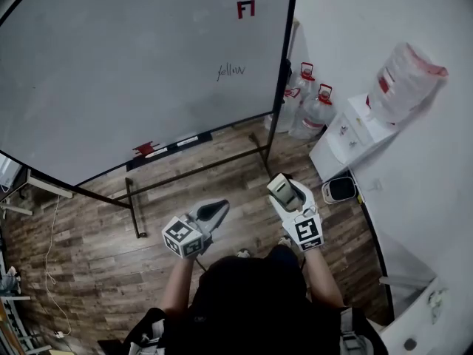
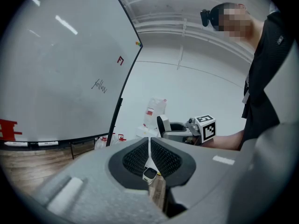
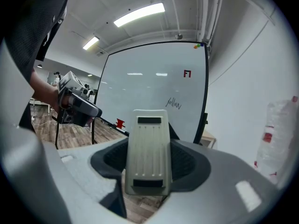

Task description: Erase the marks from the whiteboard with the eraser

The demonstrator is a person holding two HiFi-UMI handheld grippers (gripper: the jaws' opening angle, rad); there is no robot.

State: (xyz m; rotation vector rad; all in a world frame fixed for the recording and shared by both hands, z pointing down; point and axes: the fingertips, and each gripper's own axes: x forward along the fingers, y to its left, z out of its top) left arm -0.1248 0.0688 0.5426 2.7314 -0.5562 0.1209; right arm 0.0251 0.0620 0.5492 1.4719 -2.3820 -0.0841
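Note:
The whiteboard (image 1: 133,72) stands ahead on a black frame, with a black scribble (image 1: 230,71) and a red mark (image 1: 245,9) near its right edge. My right gripper (image 1: 282,188) is shut on the pale grey eraser (image 1: 281,191), held well short of the board. In the right gripper view the eraser (image 3: 149,153) fills the gap between the jaws, with the scribble (image 3: 174,103) beyond it. My left gripper (image 1: 215,211) is shut with nothing in it, and its pads (image 2: 161,158) meet in the left gripper view. Both are held over the floor in front of the person.
A tray under the board holds a red item (image 1: 145,149) and markers. Water bottles (image 1: 309,108) stand right of the board frame. A white cabinet (image 1: 346,135) carries a water dispenser bottle (image 1: 405,80). A small bin (image 1: 340,189) sits on the wooden floor.

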